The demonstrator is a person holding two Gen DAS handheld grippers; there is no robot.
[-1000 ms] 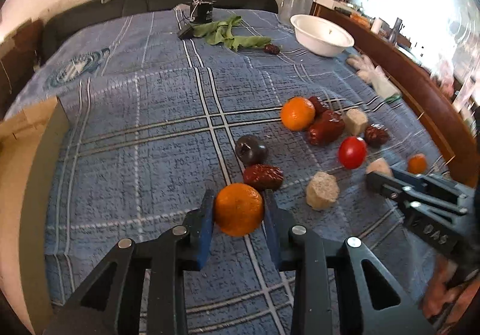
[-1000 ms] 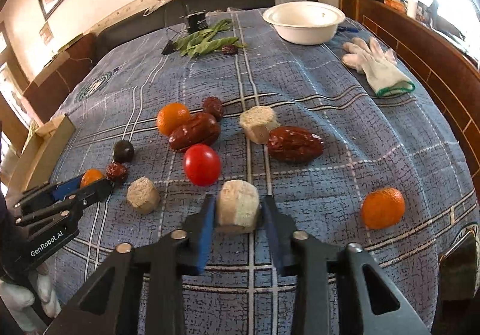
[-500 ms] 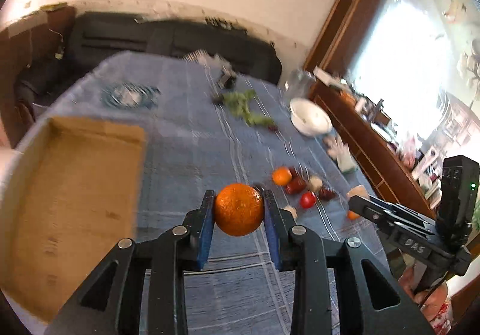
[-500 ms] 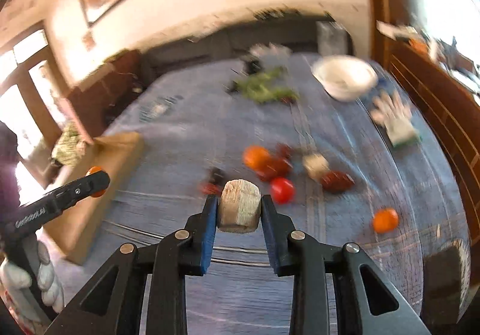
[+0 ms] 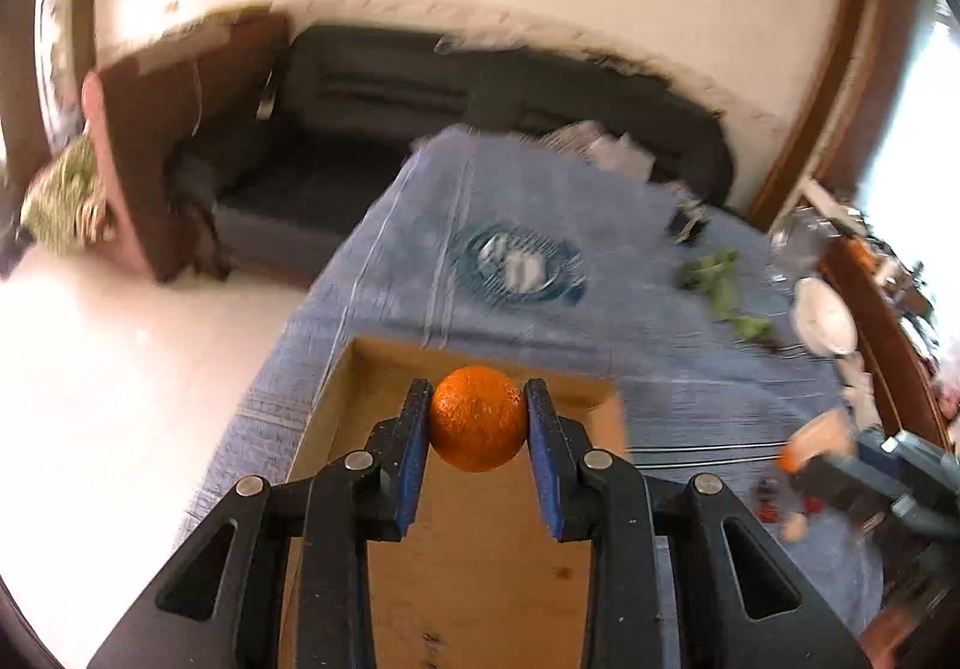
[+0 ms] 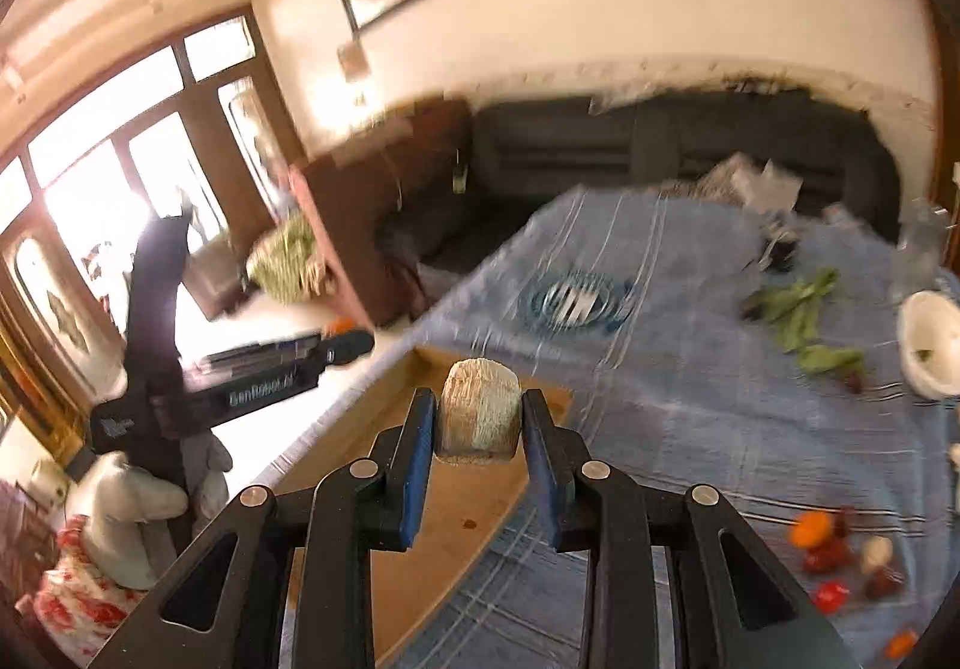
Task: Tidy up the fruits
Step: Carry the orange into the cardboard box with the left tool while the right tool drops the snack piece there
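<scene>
Left tool (image 5: 478,417) pinches an orange (image 5: 478,419) over the cardboard box (image 5: 480,549). Right tool (image 6: 478,423) pinches a pale chunk (image 6: 480,410) above the box's near corner; other fruits (image 6: 840,555) lie on the blue cloth (image 6: 690,399).

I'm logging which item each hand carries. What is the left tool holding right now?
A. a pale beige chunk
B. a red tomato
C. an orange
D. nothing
C: in the left wrist view the left tool is clamped on an orange above the cardboard box; the pale beige chunk sits in the right tool.
</scene>
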